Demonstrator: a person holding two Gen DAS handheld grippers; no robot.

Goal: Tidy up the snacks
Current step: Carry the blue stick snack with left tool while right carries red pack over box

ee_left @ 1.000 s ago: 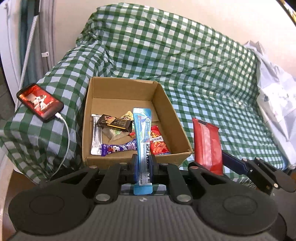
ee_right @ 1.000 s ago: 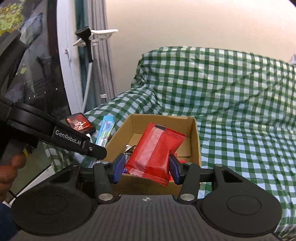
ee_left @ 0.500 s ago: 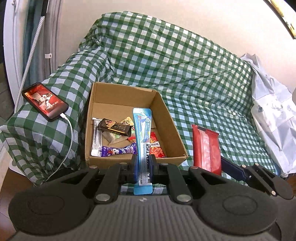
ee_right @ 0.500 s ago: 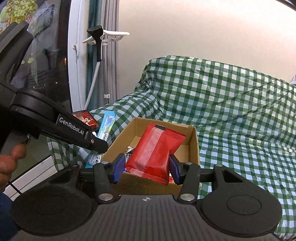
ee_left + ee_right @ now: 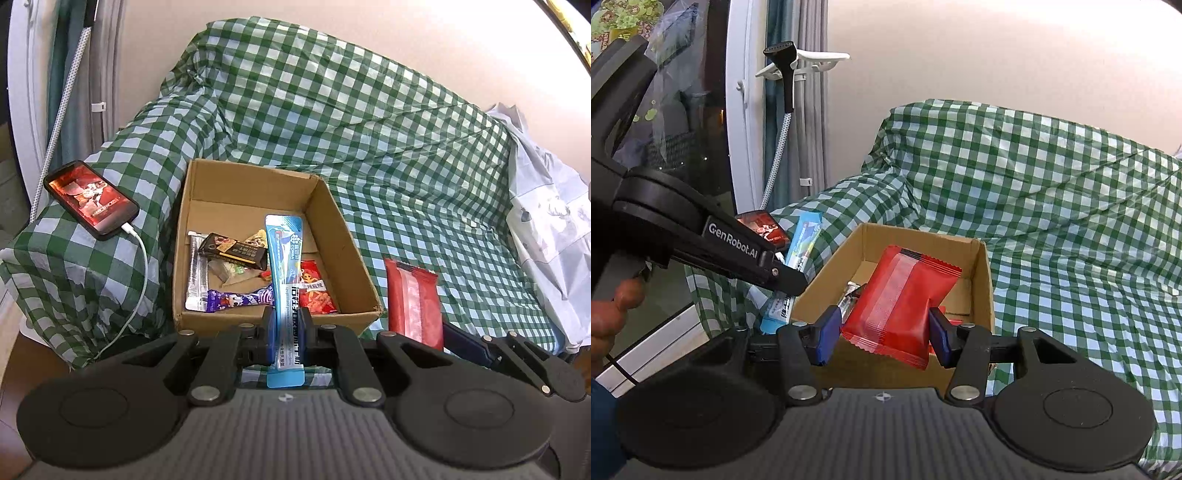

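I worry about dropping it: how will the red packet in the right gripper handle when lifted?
The red packet looks puffy and light, probably squashy. Its glossy film may slip between the right gripper pads. It sticks up unsupported, so fairly stiff.

We are in a home: a sofa (image 5: 369, 122) under green check cloth, curtains (image 5: 809, 122), a charging phone (image 5: 92, 199).

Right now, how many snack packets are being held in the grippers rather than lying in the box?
2. The blue stick packet is pinched in the left gripper, and the red packet is clamped in the right gripper. The other snacks lie in the cardboard box.
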